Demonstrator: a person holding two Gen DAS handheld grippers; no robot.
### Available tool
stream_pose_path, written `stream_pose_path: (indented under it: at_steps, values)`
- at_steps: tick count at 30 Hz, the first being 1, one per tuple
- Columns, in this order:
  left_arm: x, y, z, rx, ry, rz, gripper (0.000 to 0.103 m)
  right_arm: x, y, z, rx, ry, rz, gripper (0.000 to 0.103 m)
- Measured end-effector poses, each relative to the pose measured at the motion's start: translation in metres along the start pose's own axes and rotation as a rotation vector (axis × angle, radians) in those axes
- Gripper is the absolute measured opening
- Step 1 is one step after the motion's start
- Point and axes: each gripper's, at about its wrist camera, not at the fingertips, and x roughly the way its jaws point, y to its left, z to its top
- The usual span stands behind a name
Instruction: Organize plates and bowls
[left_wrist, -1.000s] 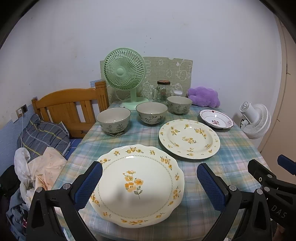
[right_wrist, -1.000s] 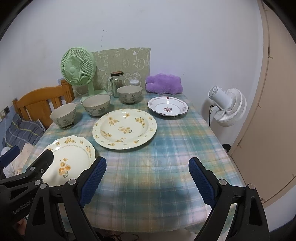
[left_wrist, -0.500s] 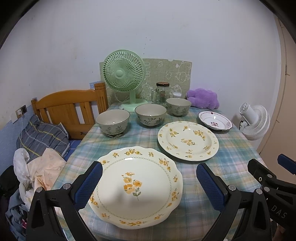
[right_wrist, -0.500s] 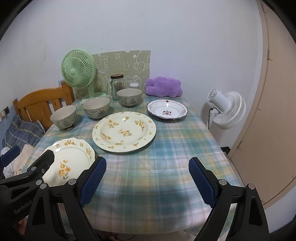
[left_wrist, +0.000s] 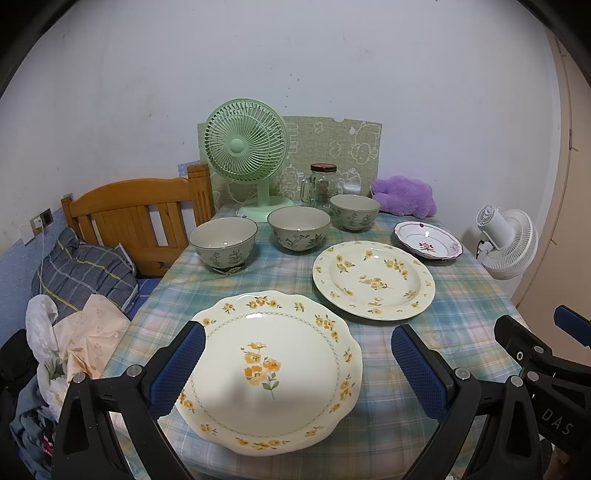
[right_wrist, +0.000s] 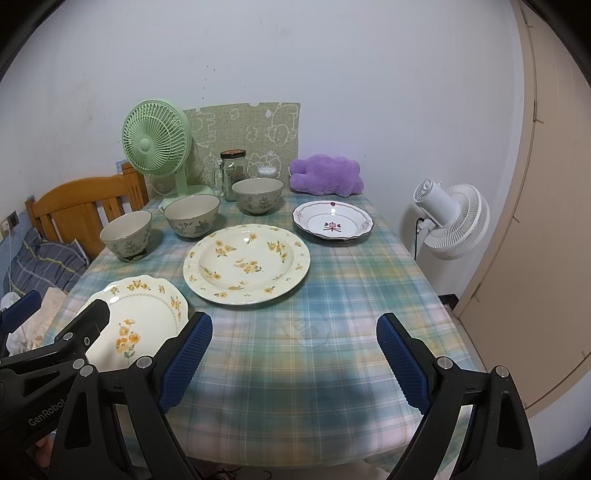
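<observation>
A scalloped cream plate with yellow flowers (left_wrist: 271, 369) lies at the table's near left edge; it also shows in the right wrist view (right_wrist: 140, 321). A round yellow-flowered plate (left_wrist: 373, 278) (right_wrist: 246, 263) lies mid-table. A small white plate with a red motif (left_wrist: 427, 240) (right_wrist: 332, 221) sits at the far right. Three grey-green bowls (left_wrist: 223, 240) (left_wrist: 298, 227) (left_wrist: 354, 211) stand in a row behind. My left gripper (left_wrist: 293, 365) is open, hovering over the scalloped plate. My right gripper (right_wrist: 293, 354) is open over bare tablecloth.
A green fan (left_wrist: 245, 147), a glass jar (left_wrist: 322, 184) and a purple plush (left_wrist: 404, 195) stand at the table's far edge. A wooden chair (left_wrist: 136, 218) and piled clothes (left_wrist: 74, 314) are left. A white fan (right_wrist: 450, 218) and a door (right_wrist: 546, 221) are right.
Both cameras have drifted slightly back and up, so the dishes sit a little lower and farther. Nothing on the table moved. Both grippers stay open.
</observation>
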Motion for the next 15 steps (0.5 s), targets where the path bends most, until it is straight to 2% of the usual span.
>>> stream_pose_path:
  at_steps: [15]
  values:
    - [0.0000,-0.0034,0.0004,0.002,-0.001,-0.001,0.099,-0.0011,-0.0007,-0.0011,0.000,-0.001,0.000,0.092]
